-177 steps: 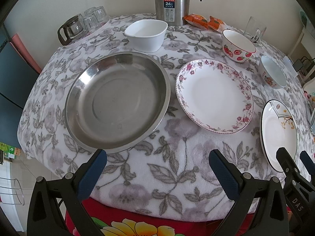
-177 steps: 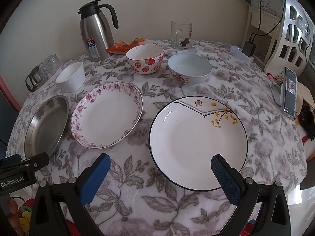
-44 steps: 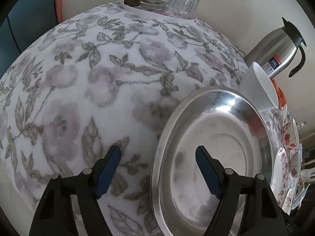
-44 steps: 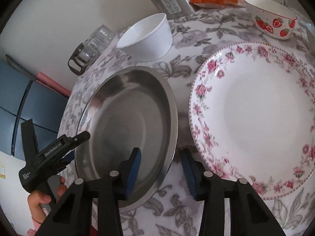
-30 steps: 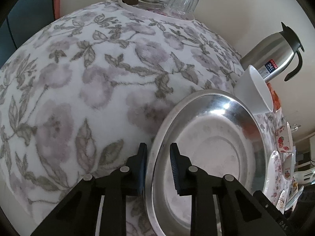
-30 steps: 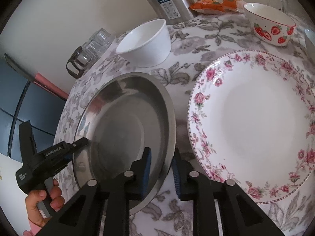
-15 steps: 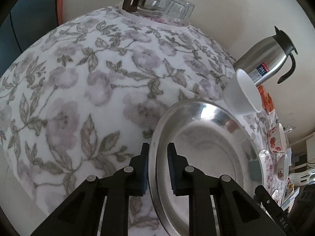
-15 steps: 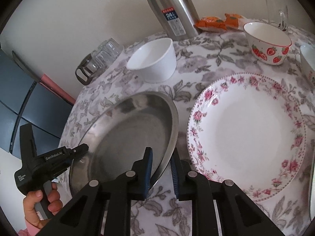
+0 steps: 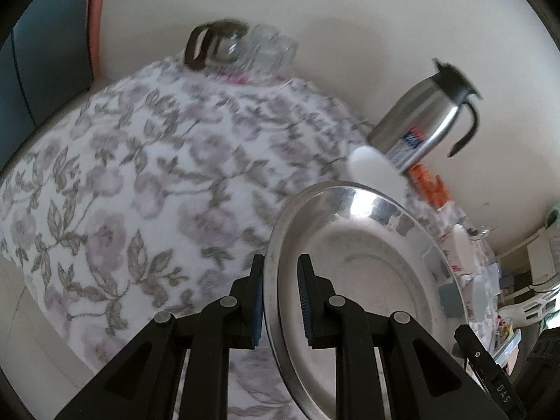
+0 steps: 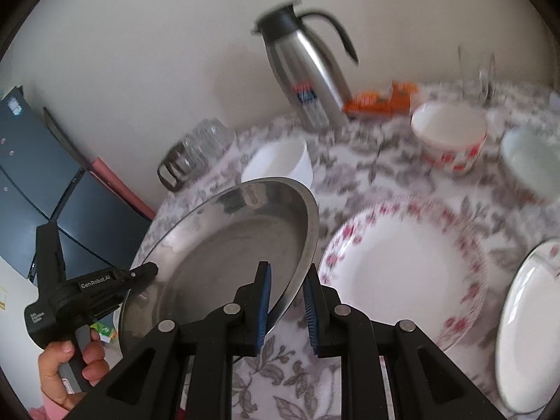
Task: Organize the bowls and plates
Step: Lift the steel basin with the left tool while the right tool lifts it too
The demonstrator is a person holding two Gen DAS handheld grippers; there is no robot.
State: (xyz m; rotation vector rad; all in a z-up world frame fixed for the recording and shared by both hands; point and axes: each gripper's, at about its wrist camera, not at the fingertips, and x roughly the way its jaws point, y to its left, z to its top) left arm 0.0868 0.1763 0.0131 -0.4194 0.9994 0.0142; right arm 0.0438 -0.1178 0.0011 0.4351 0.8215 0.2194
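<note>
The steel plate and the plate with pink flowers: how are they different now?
The steel plate is bare grey metal; the flowered plate is white with a pink rim pattern. The steel plate is tilted, its rim clamped by the left tool and the right tool; the flowered plate lies flat on the tablecloth, untouched. Both are round, shallow and empty.

My steel plate [image 10: 224, 255] hides the white bowl's [image 10: 280, 161] front; far bowls blur, the black-rimmed plate [image 10: 525, 332] runs off-frame.

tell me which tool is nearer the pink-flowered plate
Right. The right tool grips the steel plate's rim beside the flowered plate; the left tool grips the far rim.
</note>
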